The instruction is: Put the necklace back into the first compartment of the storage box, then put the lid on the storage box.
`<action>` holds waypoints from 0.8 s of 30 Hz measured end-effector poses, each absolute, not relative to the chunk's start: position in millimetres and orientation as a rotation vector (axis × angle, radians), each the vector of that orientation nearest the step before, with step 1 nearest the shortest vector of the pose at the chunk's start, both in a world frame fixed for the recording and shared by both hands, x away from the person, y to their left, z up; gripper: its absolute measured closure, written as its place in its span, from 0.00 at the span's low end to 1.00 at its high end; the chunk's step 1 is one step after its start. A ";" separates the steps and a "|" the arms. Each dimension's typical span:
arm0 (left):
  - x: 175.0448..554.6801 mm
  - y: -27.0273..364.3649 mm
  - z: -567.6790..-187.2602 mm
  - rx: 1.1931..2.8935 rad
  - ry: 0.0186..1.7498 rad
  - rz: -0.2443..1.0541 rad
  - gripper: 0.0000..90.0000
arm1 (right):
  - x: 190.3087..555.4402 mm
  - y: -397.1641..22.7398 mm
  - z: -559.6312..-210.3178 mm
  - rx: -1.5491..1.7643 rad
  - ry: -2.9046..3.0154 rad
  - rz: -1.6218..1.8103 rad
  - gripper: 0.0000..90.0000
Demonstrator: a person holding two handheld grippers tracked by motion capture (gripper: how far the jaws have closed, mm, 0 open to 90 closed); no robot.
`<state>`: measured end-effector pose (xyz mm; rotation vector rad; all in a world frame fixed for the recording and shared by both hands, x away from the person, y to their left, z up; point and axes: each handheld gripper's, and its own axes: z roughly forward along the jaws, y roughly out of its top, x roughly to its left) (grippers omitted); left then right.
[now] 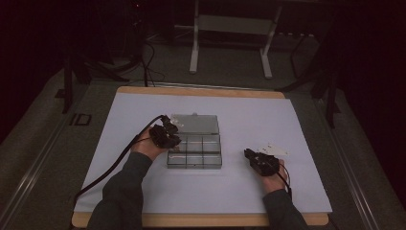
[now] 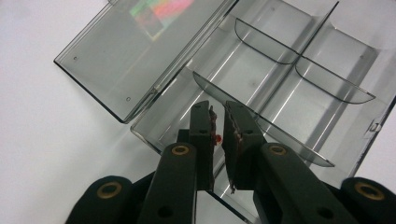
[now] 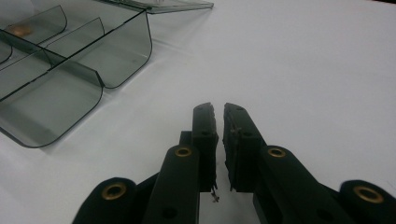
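Left tongs [image 2: 218, 122] nearly closed on a tiny red bit [image 2: 217, 139] over the open box [image 2: 299, 84] for dropping; right tongs [image 3: 218, 122] shut, empty, idle beside.

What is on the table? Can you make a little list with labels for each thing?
table cover: white sheet
box: clear grey compartment box, sitting mid-table
lid: open, laid flat behind the box
dividers: curved clear walls split the box into cells
small thing in box: an orange-brown bit in one cell, too small to name
left tool: over the box's near edge, jaws nearly together, something tiny and red between them
right tool: over bare sheet to the right of the box, jaws nearly together, holding nothing
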<state>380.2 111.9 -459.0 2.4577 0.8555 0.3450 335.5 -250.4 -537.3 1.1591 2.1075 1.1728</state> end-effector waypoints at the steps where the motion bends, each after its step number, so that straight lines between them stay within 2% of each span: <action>1: 379.9 112.2 -458.7 2.455 0.858 0.346 0.91 | 335.5 -250.3 -537.4 1.159 2.108 1.173 0.92; 24: 362.2 121.6 -451.7 2.380 0.881 0.399 0.90 | 336.0 -250.6 -537.3 1.167 2.111 1.174 0.88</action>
